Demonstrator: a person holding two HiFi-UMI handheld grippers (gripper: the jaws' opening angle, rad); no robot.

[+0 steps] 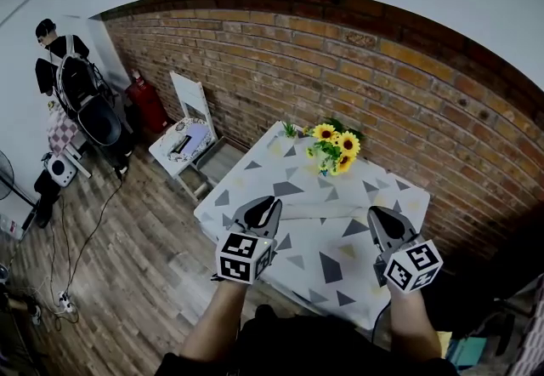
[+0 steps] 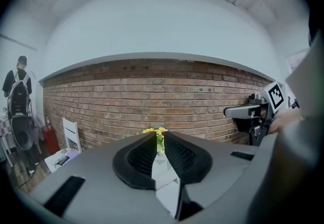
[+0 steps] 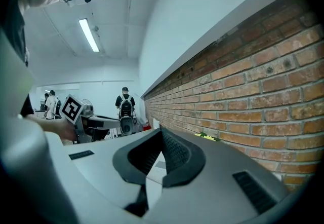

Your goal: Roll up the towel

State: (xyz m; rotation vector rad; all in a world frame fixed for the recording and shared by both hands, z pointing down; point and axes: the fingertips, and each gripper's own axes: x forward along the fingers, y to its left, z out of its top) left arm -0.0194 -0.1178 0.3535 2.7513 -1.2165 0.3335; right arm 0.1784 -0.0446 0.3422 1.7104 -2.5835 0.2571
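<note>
A table (image 1: 255,196) stands against the brick wall under a white cloth with grey triangles. Across it, between the two grippers, lies a long pale band (image 1: 327,211) that looks like the rolled towel; I cannot tell for sure. My left gripper (image 1: 265,202) hovers over the table's front left, its jaws a narrow slit apart with nothing between them (image 2: 160,139). My right gripper (image 1: 378,213) hovers over the front right, jaws closed together and empty (image 3: 161,134). Each gripper shows in the other's view: the right gripper (image 2: 238,112), the left gripper (image 3: 109,122).
Sunflowers (image 1: 334,145) stand at the table's back edge by the brick wall (image 1: 382,85). A white chair (image 1: 189,132) with items on its seat is left of the table. Further left are a red cylinder (image 1: 146,102), a person (image 1: 53,47), dark equipment and floor cables (image 1: 64,302).
</note>
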